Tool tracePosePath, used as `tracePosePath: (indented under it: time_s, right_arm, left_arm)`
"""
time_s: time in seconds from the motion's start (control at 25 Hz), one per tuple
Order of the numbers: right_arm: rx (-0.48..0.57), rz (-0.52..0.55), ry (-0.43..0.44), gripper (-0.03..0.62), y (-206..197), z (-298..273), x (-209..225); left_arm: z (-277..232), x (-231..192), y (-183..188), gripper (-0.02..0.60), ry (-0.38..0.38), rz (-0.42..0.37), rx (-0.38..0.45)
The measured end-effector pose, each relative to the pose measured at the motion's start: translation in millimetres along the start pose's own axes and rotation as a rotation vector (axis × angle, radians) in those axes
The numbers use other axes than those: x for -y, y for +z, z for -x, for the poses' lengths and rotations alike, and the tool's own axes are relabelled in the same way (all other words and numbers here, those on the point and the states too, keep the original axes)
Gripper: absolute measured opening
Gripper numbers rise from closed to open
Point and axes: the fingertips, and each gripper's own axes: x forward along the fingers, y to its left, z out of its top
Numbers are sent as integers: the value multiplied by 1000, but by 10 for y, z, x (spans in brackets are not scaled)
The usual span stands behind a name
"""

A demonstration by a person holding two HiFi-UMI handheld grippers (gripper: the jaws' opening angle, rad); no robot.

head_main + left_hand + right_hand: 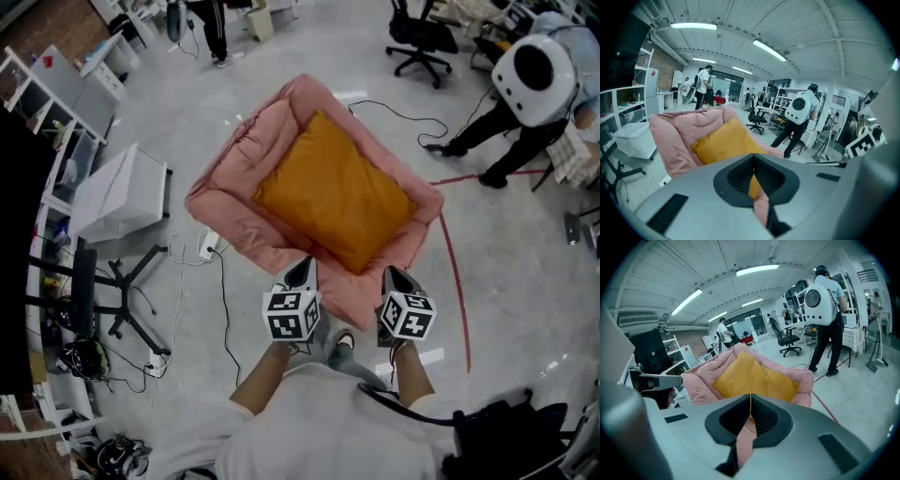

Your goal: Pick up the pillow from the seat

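Pillow mustard orange, plain. Seat dusty pink, quilted. Floor pale grey, one red line. Gripper cubes carry black-and-white square markers.

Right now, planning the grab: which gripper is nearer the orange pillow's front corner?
Right. The right gripper hangs just right of that corner of the pillow, over the rim of the pink seat; the left gripper sits farther off to the corner's left. Neither touches it.

A black office chair stands on the grey floor near a person wearing a white backpack. A white box sits at left, near black cables.
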Motion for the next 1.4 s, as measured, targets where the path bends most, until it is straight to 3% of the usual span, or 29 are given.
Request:
tracePosePath:
  time_s: [0.28,0.64,0.92,0.96,1.04,1.12,1.24,1.4]
  right_arm:
    - [-8,56,-14,31,166,-290,-144]
    - [-11,73,-3,31,213,-550,-166]
    - [-23,74,-6,33,266,-832,-52]
    - [-24,71,-8,34,278,-878,-32]
    - [-27,64,-12,34,295,-975,12]
    - [-32,60,-18,41,300,-1089,58]
    - [-47,48,-24,106,277,-1289,119]
    - [-74,31,-37,134,199,-1559,200]
  left_arm:
    - [-295,-165,183,9,-48,16,2]
    - [-552,-361,290,9,-44,21,-14]
    - [-847,-399,361,11,-43,-43,-52]
    - [-905,-398,370,31,-47,-49,-62]
    - [-1029,-397,373,149,-63,-54,-84]
    - [-1160,-425,355,177,-69,-60,-110]
    - [-1369,-535,311,224,-57,-71,-153]
    - [-1657,-754,267,286,-5,-102,-186]
